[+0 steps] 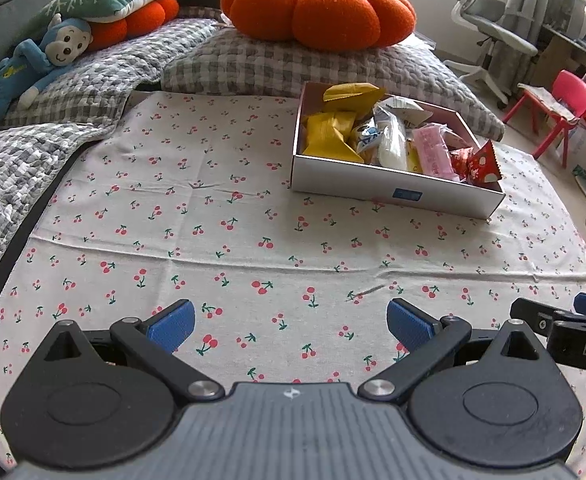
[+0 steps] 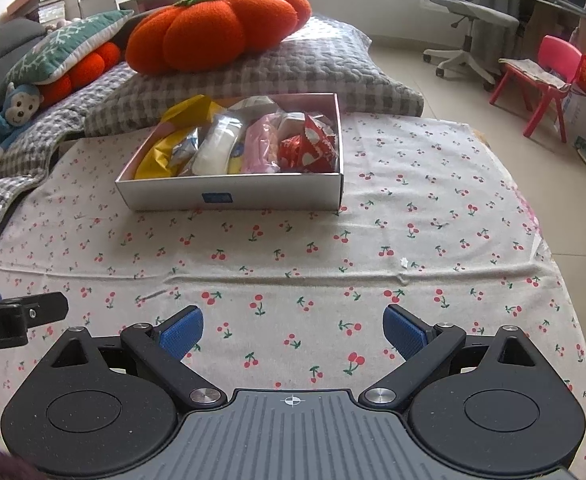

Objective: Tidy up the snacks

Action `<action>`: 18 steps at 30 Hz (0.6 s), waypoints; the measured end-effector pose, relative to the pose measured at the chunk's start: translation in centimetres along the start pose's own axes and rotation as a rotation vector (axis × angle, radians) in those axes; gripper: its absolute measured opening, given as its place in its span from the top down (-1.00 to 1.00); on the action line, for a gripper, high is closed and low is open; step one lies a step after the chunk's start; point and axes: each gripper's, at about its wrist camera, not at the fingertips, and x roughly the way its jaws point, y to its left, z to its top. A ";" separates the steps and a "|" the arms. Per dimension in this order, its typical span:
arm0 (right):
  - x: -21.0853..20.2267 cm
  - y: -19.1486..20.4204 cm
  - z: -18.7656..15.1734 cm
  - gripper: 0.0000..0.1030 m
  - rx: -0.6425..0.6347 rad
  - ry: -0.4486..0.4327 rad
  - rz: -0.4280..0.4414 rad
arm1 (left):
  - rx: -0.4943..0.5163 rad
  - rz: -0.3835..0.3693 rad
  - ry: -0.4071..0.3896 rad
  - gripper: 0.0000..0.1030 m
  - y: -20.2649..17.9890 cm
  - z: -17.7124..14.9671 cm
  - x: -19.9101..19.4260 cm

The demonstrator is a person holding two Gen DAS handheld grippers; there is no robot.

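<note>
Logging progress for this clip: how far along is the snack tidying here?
It looks nearly or fully done. The snacks all lie packed in the white box, and none show loose on the cherry-print cloth. Nothing is in hand: the left gripper and right gripper are both open and empty, well short of the box. No remaining step is visible.

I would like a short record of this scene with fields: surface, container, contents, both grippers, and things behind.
surface: cherry-print cloth
container: white box, open on top, resting on the cloth
contents: yellow packets, white packet, pink packet, red packets, all inside the box
left gripper: open, empty, above the cloth
right gripper: open, empty, above the cloth
behind: orange pumpkin cushion on a checked pillow; blue monkey toy
</note>
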 end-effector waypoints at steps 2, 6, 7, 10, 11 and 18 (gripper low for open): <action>0.0 0.0 0.0 -0.91 -0.002 0.001 -0.001 | 0.000 0.000 0.000 -0.99 0.0 0.0 -0.1; 0.0 0.1 -0.1 -0.91 -0.004 0.001 -0.001 | 0.001 0.001 -0.002 -0.99 0.0 0.0 -0.1; 0.1 0.1 -0.1 -0.91 -0.005 0.002 0.000 | 0.001 0.001 -0.002 -0.99 0.0 0.0 -0.1; 0.0 0.2 -0.2 -0.91 -0.008 0.002 -0.001 | 0.001 0.005 -0.005 -0.99 -0.1 0.0 -0.1; 0.1 0.2 -0.2 -0.91 -0.010 0.003 -0.002 | 0.001 0.006 -0.004 -0.99 -0.1 0.0 -0.1; 0.2 0.3 -0.2 -0.91 -0.016 0.004 -0.004 | 0.003 0.009 -0.009 -0.99 -0.1 0.0 -0.2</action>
